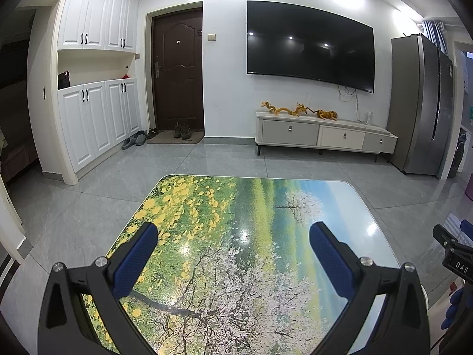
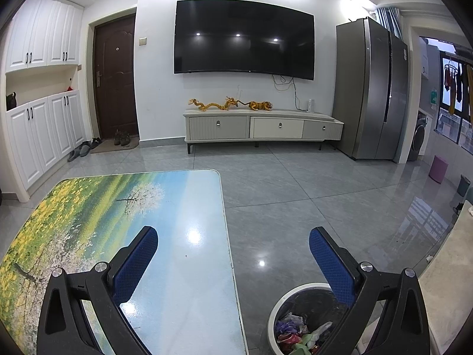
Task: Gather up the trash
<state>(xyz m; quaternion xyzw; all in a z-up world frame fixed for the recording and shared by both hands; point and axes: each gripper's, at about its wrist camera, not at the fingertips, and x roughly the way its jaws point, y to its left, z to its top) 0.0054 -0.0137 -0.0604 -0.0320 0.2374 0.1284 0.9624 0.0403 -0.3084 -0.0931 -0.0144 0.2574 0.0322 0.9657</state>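
My left gripper point(image 1: 233, 236) hangs open over a glossy table point(image 1: 266, 207) printed with a flower-field scene, and nothing lies between its blue pads. My right gripper point(image 2: 233, 241) is open too, straddling the table's right edge point(image 2: 227, 236) and the floor. Below its right finger stands a white trash bin point(image 2: 283, 301) with a black liner, holding crumpled wrappers point(image 2: 295, 334) in purple, red and green. No loose trash shows on the table in either view. The right gripper's black body point(image 1: 452, 251) shows at the right edge of the left wrist view.
Grey tiled floor point(image 2: 310, 183) stretches to a low TV cabinet point(image 2: 260, 127) under a wall TV. A steel fridge point(image 2: 372, 88) stands at right, white cupboards point(image 1: 97, 118) and a brown door point(image 1: 177, 74) with shoes at left. A pink stool point(image 2: 438, 168) sits far right.
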